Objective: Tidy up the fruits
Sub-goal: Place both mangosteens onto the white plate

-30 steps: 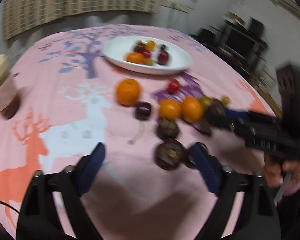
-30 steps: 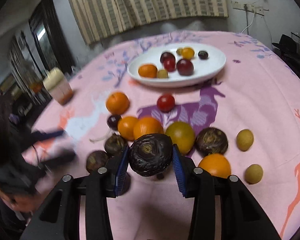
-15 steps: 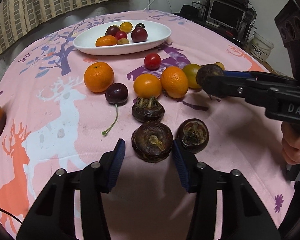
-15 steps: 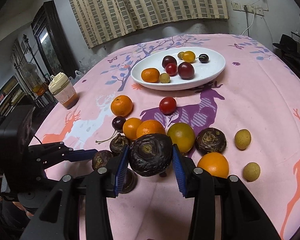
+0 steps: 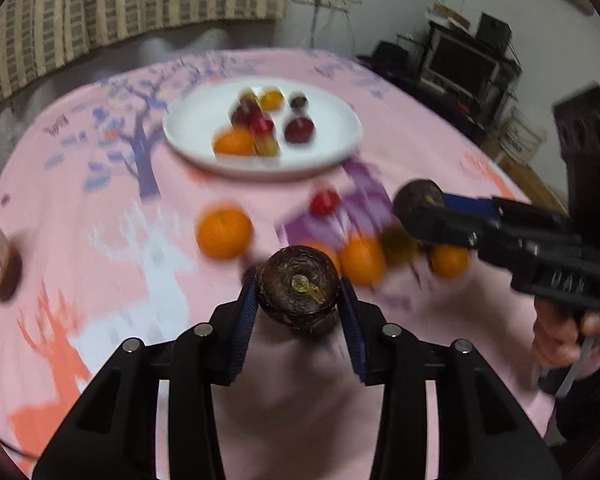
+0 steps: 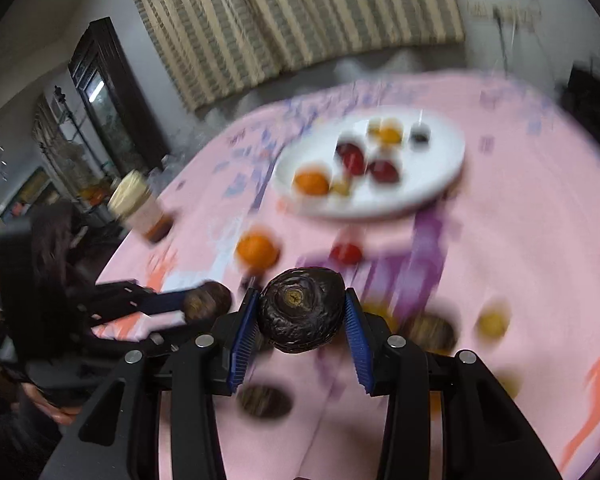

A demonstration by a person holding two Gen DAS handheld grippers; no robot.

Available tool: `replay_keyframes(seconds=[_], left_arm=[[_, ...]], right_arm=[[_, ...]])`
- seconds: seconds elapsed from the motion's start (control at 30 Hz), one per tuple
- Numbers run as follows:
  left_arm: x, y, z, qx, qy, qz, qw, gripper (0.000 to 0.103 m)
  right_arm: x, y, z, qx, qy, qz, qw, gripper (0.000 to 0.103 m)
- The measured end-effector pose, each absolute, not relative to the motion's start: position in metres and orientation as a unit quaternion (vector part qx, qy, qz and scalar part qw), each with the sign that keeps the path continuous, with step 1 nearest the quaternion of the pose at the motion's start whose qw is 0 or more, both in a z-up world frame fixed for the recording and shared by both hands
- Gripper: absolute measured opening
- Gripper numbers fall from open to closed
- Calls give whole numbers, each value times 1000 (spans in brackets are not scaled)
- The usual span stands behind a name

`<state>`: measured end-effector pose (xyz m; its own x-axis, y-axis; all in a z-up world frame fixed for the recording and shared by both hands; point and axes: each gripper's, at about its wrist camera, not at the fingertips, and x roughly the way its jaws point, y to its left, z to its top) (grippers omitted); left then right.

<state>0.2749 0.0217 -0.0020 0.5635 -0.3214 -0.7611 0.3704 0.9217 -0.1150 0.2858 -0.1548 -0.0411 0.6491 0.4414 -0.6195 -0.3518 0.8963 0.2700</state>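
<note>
Each black two-finger gripper has a dark, wrinkled, round fruit clamped between its blue pads: the left gripper (image 5: 299, 306), whose jaws have just been closing, grips one fruit (image 5: 298, 289) low in the frame's centre, the right gripper (image 6: 300, 320) another (image 6: 302, 309). The white oval plate (image 5: 204, 120), upper centre, already holds several small fruits. Oranges (image 5: 224, 233) and others lie loose on the pink deer-print tablecloth (image 5: 80, 240), so I'd judge much is left. A striped curtain (image 6: 300, 20) hangs behind.

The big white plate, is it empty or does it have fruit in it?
Not empty. The oval white plate holds several small fruits: an orange one, dark red ones and a yellow one. Blur hides exact kinds.
</note>
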Motion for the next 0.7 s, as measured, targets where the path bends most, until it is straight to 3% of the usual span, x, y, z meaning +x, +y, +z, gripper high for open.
replay_keyframes(seconds=[0.13, 0.33, 0.37, 0.43, 0.6, 0.7], left_arm=[[349, 16, 17, 15, 413, -165, 896, 40], [438, -4, 3, 34, 421, -115, 899, 42], [446, -5, 0, 40, 421, -96, 901, 47], [447, -2, 3, 31, 420, -89, 903, 77], [403, 20, 26, 32, 375, -91, 922, 89], [358, 37, 28, 28, 372, -89, 923, 91]], right_arm=[[334, -155, -24, 52, 331, 187, 924, 43], [410, -155, -38, 46, 343, 148, 926, 44], [416, -154, -41, 44, 344, 145, 927, 51], [419, -152, -41, 37, 340, 141, 929, 64], [371, -153, -24, 19, 314, 177, 933, 64], [323, -148, -18, 6, 310, 231, 922, 66]])
